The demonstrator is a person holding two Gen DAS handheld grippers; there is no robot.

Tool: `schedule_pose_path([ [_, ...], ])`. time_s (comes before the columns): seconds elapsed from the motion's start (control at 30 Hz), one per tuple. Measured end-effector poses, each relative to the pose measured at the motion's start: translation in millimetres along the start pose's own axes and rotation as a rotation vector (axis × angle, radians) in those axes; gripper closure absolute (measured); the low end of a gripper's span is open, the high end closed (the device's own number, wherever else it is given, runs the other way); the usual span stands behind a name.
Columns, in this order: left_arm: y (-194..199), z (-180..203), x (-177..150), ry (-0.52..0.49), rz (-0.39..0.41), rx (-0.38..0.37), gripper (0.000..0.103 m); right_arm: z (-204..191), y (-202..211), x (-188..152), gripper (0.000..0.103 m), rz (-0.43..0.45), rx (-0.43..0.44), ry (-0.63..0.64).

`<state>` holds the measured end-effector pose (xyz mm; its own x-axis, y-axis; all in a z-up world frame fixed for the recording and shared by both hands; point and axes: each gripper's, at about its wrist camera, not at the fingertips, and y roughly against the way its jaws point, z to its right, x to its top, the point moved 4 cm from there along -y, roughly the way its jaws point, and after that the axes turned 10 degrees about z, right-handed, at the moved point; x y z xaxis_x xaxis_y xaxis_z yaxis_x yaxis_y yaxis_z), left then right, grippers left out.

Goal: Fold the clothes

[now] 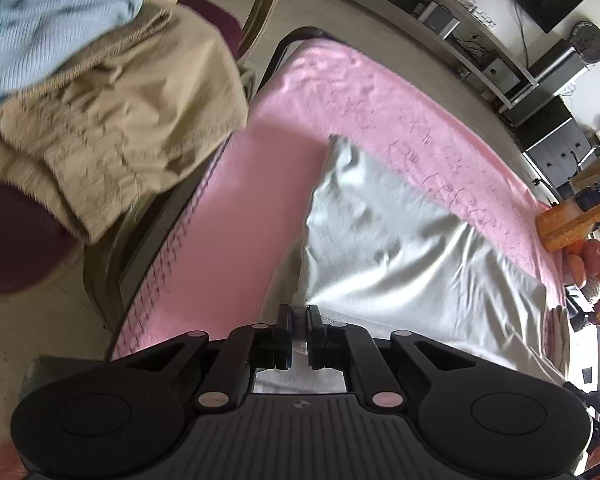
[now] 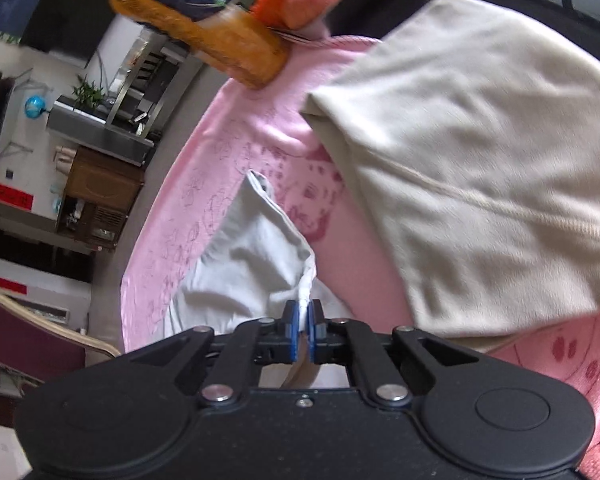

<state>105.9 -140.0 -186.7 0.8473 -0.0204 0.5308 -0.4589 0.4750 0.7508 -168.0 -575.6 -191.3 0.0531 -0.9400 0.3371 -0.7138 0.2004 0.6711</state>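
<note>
A pale grey-white garment (image 1: 400, 248) lies on a pink cloth-covered table (image 1: 252, 208). My left gripper (image 1: 299, 316) is shut on the garment's near edge, with fabric pinched between the jaws. In the right wrist view the same garment (image 2: 252, 264) hangs bunched from my right gripper (image 2: 303, 312), which is shut on a fold of it above the pink cloth (image 2: 204, 184).
A beige garment (image 1: 112, 128) and a light blue one (image 1: 60, 12) are piled on a maroon chair at the left. A cream folded garment (image 2: 480, 168) lies at the right. An orange bottle (image 2: 204, 28) and orange fruit (image 1: 592, 260) sit at the table's far end.
</note>
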Motion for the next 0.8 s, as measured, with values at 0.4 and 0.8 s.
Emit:
schedule_pose_path([
  [0.4,35.2,-9.2,43.1,0.090,-0.039,-0.086,0.099,-31.4,44.7,17.5,0.098,-0.013,0.088,-0.065],
  [0.8,22.1,-30.3,-10.3,-0.032,-0.174,0.019,0.098,-7.3,59.2,-6.1,0.098,-0.071,-0.062,0.123],
])
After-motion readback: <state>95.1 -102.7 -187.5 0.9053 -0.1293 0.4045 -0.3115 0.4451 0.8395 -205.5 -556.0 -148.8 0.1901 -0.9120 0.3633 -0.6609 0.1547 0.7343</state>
